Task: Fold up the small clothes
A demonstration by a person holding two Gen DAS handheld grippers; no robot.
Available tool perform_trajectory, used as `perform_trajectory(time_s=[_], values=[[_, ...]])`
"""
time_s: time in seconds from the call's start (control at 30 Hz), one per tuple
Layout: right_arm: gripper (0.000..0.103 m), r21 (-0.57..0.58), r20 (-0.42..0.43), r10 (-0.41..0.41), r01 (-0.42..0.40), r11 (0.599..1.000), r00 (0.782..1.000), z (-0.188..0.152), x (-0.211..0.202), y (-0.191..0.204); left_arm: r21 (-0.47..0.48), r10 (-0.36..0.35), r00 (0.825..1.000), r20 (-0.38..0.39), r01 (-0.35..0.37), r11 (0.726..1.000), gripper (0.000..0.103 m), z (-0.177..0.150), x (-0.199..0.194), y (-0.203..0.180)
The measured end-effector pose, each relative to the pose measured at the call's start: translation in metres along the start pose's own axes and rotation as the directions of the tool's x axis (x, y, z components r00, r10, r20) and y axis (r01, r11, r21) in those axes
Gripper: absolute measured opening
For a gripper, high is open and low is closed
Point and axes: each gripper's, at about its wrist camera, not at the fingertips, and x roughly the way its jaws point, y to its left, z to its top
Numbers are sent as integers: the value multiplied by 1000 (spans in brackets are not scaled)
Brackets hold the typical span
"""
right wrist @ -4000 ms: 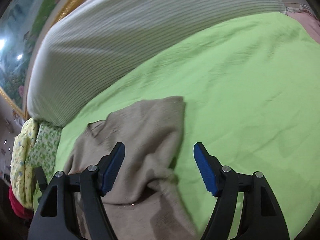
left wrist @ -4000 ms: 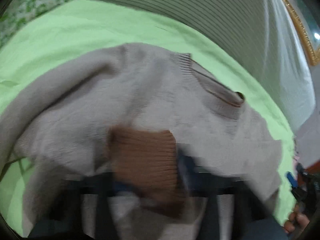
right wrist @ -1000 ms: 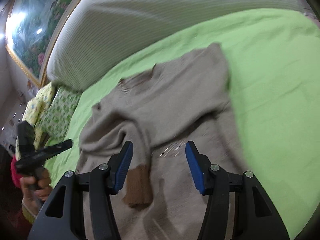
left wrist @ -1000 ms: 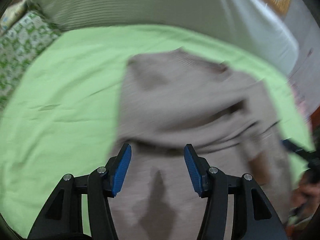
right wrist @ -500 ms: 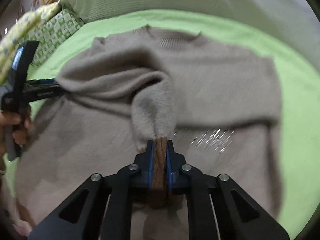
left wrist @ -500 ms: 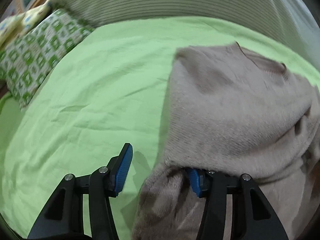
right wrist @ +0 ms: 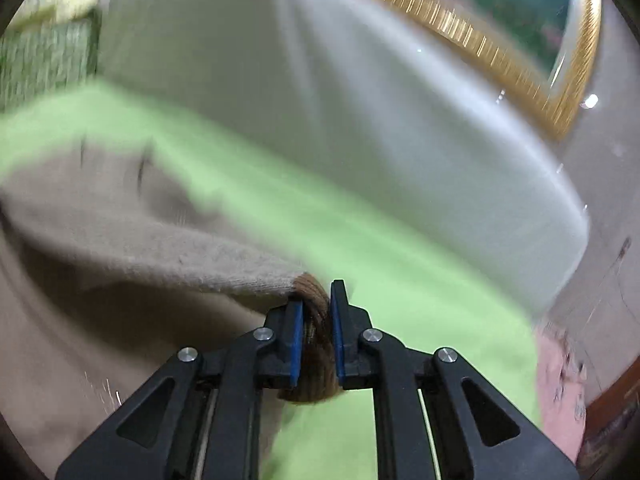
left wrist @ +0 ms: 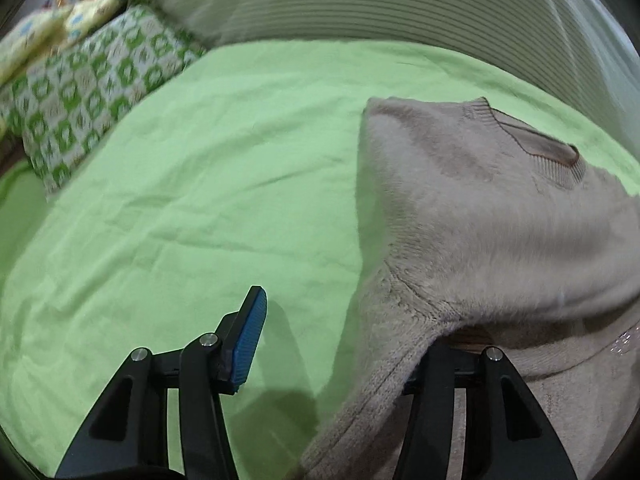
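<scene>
- A soft beige sweater point(left wrist: 480, 216) lies on a bright green bed sheet point(left wrist: 200, 200).
- In the left view the sweater fills the right side, and its ribbed neck hole point(left wrist: 536, 144) sits near the top right.
- The left gripper point(left wrist: 340, 336) hangs at the sweater's left edge, low in the picture.
- Its jaws stand apart. The left blue pad point(left wrist: 250, 340) is over bare green sheet and touches nothing.
- The other finger of the left gripper is tucked under a fold of the sweater, so its pad is hidden.
- The left gripper is not squeezing the sweater.
- The right gripper point(right wrist: 316, 340) is closed tight on the brown cuff point(right wrist: 316, 320) at the end of a sleeve point(right wrist: 180, 248).
- The cuff is bunched between the two blue pads, and a bit of it sticks out above and below them.
- The sleeve runs from the cuff off to the left, back to the rest of the sweater.
- The right view is blurry.
- A big pale striped cushion point(left wrist: 400, 4) stands behind the sheet.
- A green and white patterned pillow point(left wrist: 88, 92) lies at the top left in the left view.
- A gold picture frame point(right wrist: 500, 52) shows at the top right in the right view.
</scene>
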Motion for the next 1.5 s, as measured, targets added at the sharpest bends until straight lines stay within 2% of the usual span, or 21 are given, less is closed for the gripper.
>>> perform_trajectory(time_s=[0.07, 0.13, 0.17, 0.23, 0.4, 0.43, 0.5, 0.53, 0.67, 0.7, 0.8, 0.9, 1.0, 1.07, 1.13, 1.2, 1.23, 1.33, 1.37, 1.43, 1.5], values=[[30, 62, -82, 58, -53, 997, 995, -23, 9, 1, -43, -24, 1000, -3, 24, 999, 55, -1, -1, 10], [44, 85, -79, 34, -28, 996, 996, -32, 0, 0, -92, -46, 999, -6, 45, 995, 55, -3, -1, 20], [52, 119, -73, 44, -35, 992, 996, -33, -6, -6, -131, -71, 997, -12, 68, 989, 56, -4, -1, 27], [60, 217, -52, 103, -89, 972, 993, -33, -16, -21, -189, -120, 993, -19, 114, 975, 57, -8, -2, 39], [62, 402, 26, 234, -224, 888, 972, -26, -35, -50, -125, -202, 978, -45, 196, 973, 57, -21, -28, 42], [62, 453, 54, 286, -279, 847, 957, -25, -38, -58, -109, -230, 972, -41, 225, 968, 57, -23, -40, 44], [62, 508, 80, 329, -323, 799, 941, -20, -37, -60, -94, -233, 972, -7, 231, 968, 58, -18, -57, 48], [62, 516, 83, 338, -331, 791, 938, -17, -33, -61, -86, -237, 971, 18, 237, 968, 60, -10, -68, 50], [62, 453, 54, 333, -320, 832, 941, 0, -15, -44, -51, -249, 967, 60, 253, 966, 69, 32, -70, 35], [62, 437, 44, 336, -321, 840, 941, 2, -18, -40, -26, -260, 965, 41, 261, 965, 75, 47, -60, 23], [62, 364, 19, 376, -357, 860, 926, 15, -2, -25, 23, -279, 959, -46, 281, 960, 77, 77, -24, -4], [62, 265, -21, 398, -379, 887, 917, 26, 12, -7, 71, -202, 974, -103, 210, 975, 80, 101, 15, -28], [62, 200, -58, 420, -402, 894, 906, 31, 26, 3, 88, -167, 970, -174, 184, 979, 80, 107, 50, -42], [63, 168, -73, 452, -436, 884, 889, 30, 32, 9, 106, -143, 970, -194, 166, 980, 81, 107, 66, -48], [64, 120, -87, 482, -471, 874, 872, 29, 39, 18, 106, -158, 973, -166, 177, 979, 72, 104, 73, -48], [65, 77, -122, 484, -478, 875, 867, 25, 47, 27, 88, -220, 968, -119, 231, 969, 24, 100, 72, -46], [65, 50, -151, 470, -468, 882, 870, 22, 53, 34, 69, -238, 967, -88, 244, 967, 15, 99, 68, -42], [11, -31, -182, 399, -411, 911, 899, 19, 58, 50, -23, -298, 955, 9, 298, 954, 10, 99, 53, -20], [10, 2, -163, 414, -420, 908, 895, 24, 56, 47, -56, -321, 946, 49, 323, 945, 9, 99, 48, -10], [9, 55, -88, 399, -396, 917, 913, 37, 50, 38, -101, -330, 937, 113, 341, 935, 7, 96, 44, 2], [9, 94, -25, 371, -367, 925, 928, 48, 46, 31, -121, -291, 948, 131, 307, 944, 7, 92, 50, 8]])
